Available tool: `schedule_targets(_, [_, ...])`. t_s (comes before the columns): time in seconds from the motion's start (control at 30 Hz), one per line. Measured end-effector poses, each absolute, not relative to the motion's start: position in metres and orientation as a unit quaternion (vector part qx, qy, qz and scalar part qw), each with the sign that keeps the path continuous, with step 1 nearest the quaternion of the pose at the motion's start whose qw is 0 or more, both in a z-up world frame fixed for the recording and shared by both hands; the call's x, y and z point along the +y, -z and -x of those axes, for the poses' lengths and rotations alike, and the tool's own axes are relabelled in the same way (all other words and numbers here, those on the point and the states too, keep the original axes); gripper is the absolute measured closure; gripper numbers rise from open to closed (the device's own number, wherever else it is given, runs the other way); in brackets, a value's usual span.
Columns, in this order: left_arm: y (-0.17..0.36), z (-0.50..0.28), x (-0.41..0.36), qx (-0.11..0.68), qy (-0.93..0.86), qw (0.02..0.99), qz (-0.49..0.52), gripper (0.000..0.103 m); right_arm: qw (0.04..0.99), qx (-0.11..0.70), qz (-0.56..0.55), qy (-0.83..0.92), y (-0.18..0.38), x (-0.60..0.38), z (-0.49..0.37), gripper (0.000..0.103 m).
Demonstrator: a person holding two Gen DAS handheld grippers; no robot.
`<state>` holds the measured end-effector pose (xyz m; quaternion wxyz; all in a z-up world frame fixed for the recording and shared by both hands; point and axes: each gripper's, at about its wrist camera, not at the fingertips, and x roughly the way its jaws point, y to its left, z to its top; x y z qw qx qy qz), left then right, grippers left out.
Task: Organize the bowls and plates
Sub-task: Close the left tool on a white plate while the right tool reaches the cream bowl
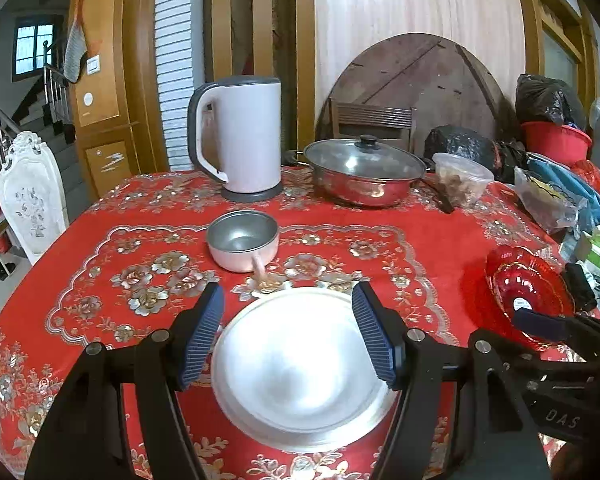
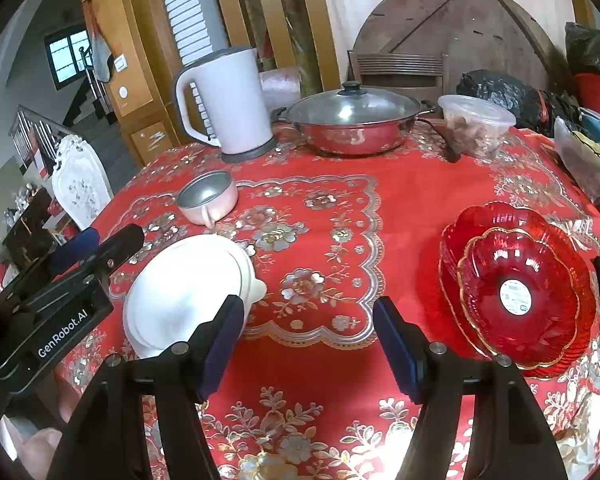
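My left gripper (image 1: 288,334) hangs with its jaws spread wide and holding nothing, directly above the white plates (image 1: 300,368), a shallow dish nested on a wider one. I take those plates as my landmark. My right gripper (image 2: 308,344) is likewise spread and empty, over bare red tablecloth (image 2: 320,208) just to the right of the plates.

Just beyond the plates, nearly touching their far rim, sits the small pink bowl (image 1: 243,246) with a metal lining and a stubby handle pointing back toward them. Well to the right of the plates lie the red glass bowls (image 2: 516,284), scalloped and gold-edged, one nested inside another. Far behind the plates stand a white kettle (image 1: 242,136), a lidded steel pot (image 1: 364,172) and a plastic tub (image 1: 462,178).

I judge the stacking partly done: whites together, reds together, the pink bowl loose. The next move probably calls for reaching past the plates, closing on the pink bowl's rim or handle, and setting it onto the white stack without knocking it.
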<state>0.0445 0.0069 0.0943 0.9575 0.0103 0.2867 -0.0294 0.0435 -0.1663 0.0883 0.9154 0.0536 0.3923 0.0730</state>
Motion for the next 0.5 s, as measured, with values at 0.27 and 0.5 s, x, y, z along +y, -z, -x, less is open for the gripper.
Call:
schedule_targets(0.27, [-0.094, -0.062, 0.047, 0.347, 0.047, 0.936, 0.032, 0.036, 0.9, 0.411, -0.094, -0.108, -0.082, -0.161, -0.055, 0.034])
schedule_targets(0.5, [-0.078, -0.077, 0.088, 0.403, 0.05, 0.912, 0.061, 0.034, 0.871, 0.449, -0.135, -0.148, -0.061, -0.148, -0.076, 0.034])
